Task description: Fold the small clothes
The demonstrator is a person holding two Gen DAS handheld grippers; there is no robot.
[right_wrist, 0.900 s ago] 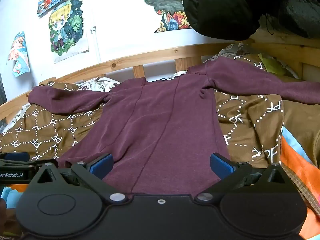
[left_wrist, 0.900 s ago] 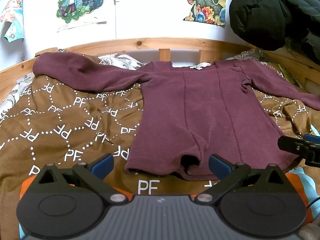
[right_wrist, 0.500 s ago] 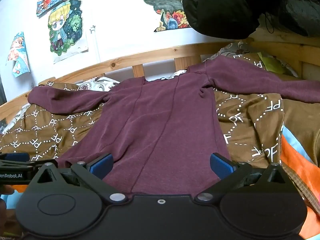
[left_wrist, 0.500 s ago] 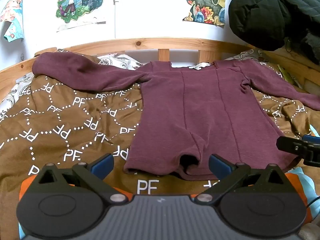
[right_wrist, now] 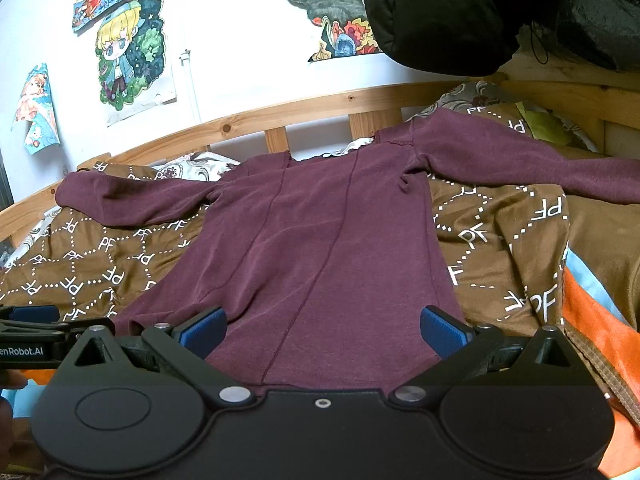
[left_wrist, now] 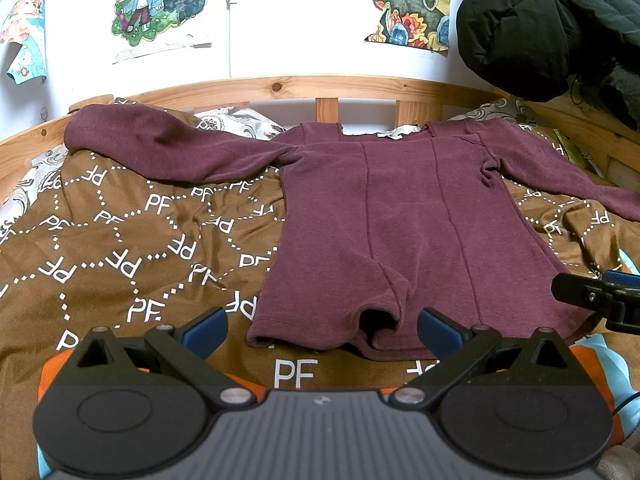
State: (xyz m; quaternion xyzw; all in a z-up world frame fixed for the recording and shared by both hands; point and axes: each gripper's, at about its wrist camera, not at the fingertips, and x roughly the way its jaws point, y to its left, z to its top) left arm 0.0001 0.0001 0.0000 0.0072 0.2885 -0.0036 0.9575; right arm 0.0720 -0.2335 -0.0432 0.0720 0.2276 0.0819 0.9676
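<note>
A maroon long-sleeved top [left_wrist: 400, 224] lies spread flat on a brown blanket, both sleeves stretched out sideways and the hem nearest me. My left gripper [left_wrist: 320, 330] hovers open just short of the hem's left part, nothing between its blue pads. In the right wrist view the same top [right_wrist: 320, 248] fills the middle, and my right gripper [right_wrist: 322, 330] stands open over the hem's right part, holding nothing. The right gripper's finger [left_wrist: 592, 296] shows at the right edge of the left view; the left gripper's finger [right_wrist: 32, 320] shows at the left edge of the right view.
The brown blanket [left_wrist: 120, 248] with white "PF" print covers the bed. A wooden bed rail [left_wrist: 280, 88] runs along the far side. A black jacket [left_wrist: 540, 28] hangs at the upper right. Orange and light-blue fabric [right_wrist: 592, 320] lies at the near right.
</note>
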